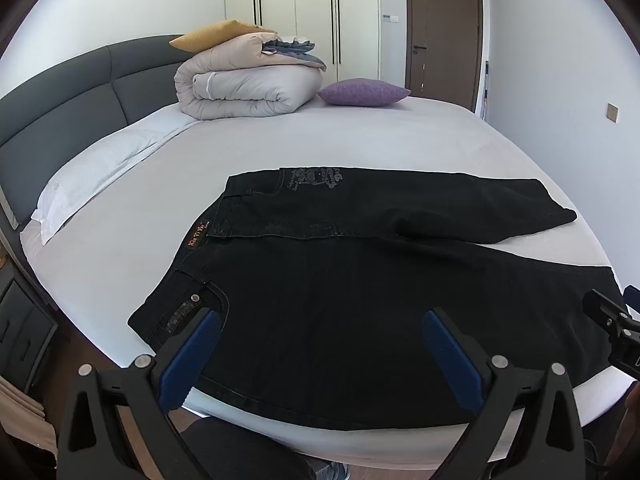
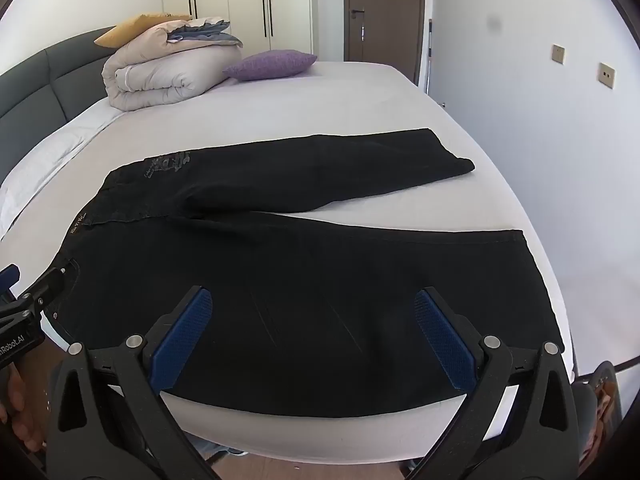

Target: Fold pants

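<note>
Both grippers, left (image 1: 322,330) and right (image 2: 314,312), hover jaws wide, empty, over black pants (image 1: 360,300) on the bed (image 1: 360,140).

Bedroom with a made bed and stacked bedding

A bed (image 1: 360,140) in a pale sheet has a grey padded headboard (image 1: 80,92). A rolled beige duvet (image 1: 240,88) lies near the headboard, a mustard cushion (image 1: 212,34) behind it and a purple cushion (image 1: 362,92) just beside it. A white pillow (image 1: 92,176) lies along the headboard. White wardrobes (image 1: 300,0) and a brown door (image 1: 442,32) stand behind.
</note>
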Motion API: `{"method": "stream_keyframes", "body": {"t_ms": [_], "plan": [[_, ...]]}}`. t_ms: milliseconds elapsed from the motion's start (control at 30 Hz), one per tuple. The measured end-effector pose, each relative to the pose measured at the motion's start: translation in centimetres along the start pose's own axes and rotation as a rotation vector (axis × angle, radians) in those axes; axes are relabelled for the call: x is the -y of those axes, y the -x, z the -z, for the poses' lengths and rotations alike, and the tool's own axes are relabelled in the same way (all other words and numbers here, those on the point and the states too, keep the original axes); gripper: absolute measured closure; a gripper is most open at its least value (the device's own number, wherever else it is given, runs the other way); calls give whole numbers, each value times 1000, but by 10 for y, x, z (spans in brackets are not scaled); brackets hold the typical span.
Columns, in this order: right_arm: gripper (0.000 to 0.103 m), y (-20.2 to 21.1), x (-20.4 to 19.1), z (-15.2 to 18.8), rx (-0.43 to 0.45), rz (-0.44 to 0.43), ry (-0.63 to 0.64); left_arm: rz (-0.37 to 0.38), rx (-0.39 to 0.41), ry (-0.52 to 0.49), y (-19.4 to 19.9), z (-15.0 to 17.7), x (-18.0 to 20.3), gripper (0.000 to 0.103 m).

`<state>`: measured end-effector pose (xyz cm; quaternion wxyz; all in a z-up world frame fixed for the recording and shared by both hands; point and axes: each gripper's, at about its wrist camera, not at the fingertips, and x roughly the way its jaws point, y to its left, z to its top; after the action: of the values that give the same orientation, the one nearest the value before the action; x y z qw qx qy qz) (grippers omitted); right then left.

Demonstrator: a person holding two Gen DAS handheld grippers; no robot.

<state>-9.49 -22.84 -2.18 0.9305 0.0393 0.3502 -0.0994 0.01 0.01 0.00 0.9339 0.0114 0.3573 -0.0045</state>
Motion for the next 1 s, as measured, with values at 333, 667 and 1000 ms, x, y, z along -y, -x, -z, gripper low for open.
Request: {"method": "stream_keyframes", "body": {"t_ms": [333, 667, 1000], "plan": [[0, 0, 0, 0, -3, -2, -1, -6, 6, -6, 0, 0, 0, 0], [0, -3, 0, 6, -7, -2, -1, -3, 4, -6, 0, 0, 0, 0], [0, -9, -7, 8, -15, 2, 0, -3, 2, -6, 0, 0, 0, 0]]}}
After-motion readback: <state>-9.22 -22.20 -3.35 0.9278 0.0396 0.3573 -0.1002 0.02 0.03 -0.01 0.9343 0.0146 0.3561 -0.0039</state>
